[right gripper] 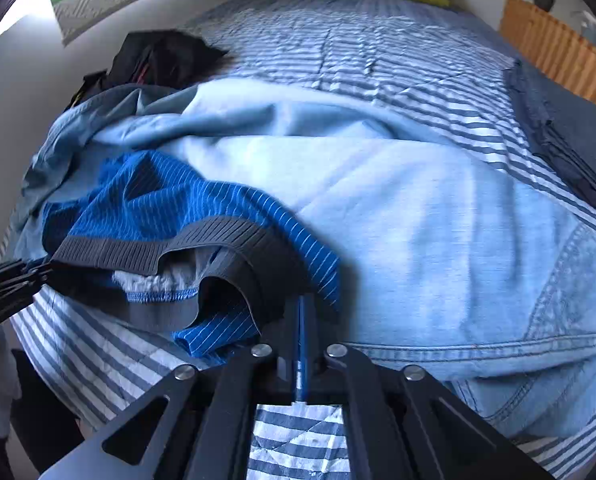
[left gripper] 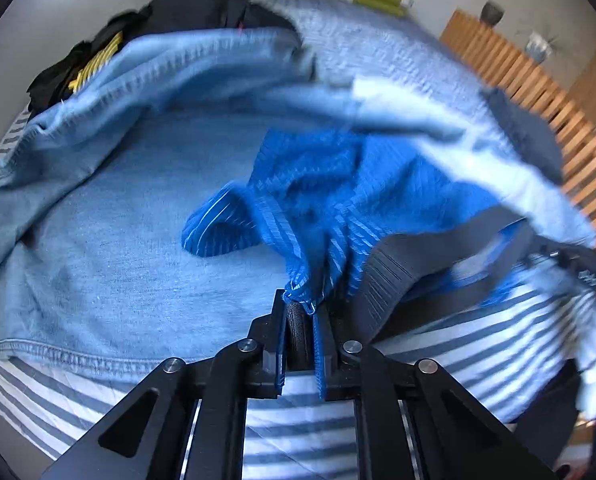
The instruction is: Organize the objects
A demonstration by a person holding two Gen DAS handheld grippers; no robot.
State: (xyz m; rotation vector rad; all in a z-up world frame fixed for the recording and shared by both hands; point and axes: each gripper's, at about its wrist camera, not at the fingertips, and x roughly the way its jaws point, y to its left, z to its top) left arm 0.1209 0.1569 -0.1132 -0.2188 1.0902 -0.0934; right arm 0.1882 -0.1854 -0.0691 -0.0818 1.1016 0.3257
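Two grippers pinch one blue striped garment (left gripper: 318, 184): the left gripper (left gripper: 304, 312) is clamped on its bunched edge, the right gripper (right gripper: 302, 320) on its grey-banded side. It lies on one pair of jeans (right gripper: 438, 248) spread across a striped bedspread (right gripper: 358, 52), with one dark clothes heap (right gripper: 158, 56) near the wall.

Cloth on cloth, matt throughout

Ribbed blue knit garment (right gripper: 202, 208) with grey elastic band; soft faded denim jeans (right gripper: 438, 240), stitched seams; striped quilted cotton bed cover (right gripper: 358, 52); slatted wood headboard (left gripper: 538, 92); matt black plastic gripper (left gripper: 302, 312).
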